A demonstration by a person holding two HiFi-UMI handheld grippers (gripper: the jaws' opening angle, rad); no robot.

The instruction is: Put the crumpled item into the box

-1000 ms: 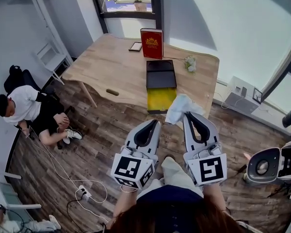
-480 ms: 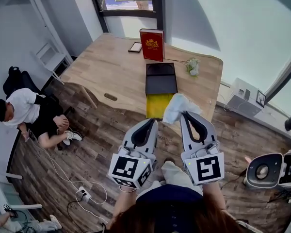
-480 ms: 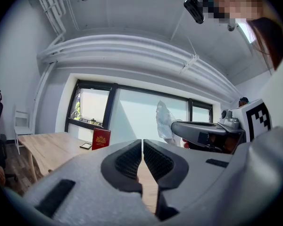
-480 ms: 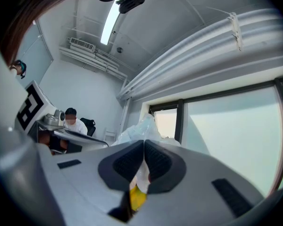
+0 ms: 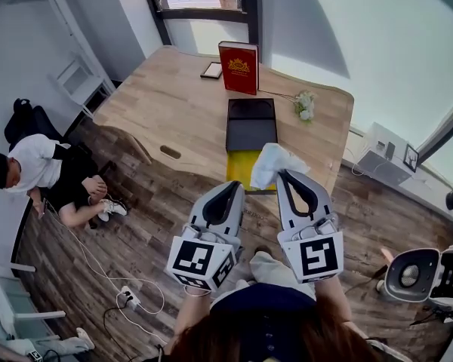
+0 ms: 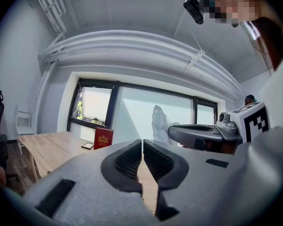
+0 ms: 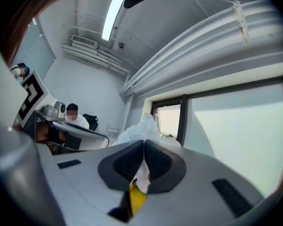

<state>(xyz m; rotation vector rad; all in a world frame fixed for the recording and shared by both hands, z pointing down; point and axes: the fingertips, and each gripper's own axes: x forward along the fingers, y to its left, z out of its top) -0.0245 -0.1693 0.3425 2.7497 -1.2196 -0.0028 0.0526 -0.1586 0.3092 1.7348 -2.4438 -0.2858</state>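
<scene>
Head view: the right hand-held gripper (image 5: 284,174) is holding one crumpled plastic bag (image 5: 272,162) ahead of its tips, over the near edge of one open yellow-lined box (image 5: 245,169) on the worktop (image 5: 174,104). One red book (image 5: 238,67) is standing beyond.

Left gripper view: the left hand-held gripper (image 5: 239,186) is pressing its jaws together on nothing.

Right gripper view: the jaws are pinching the bag.

Grey left gripper (image 5: 236,188), grey right gripper (image 5: 285,175), black-padded jaws
</scene>
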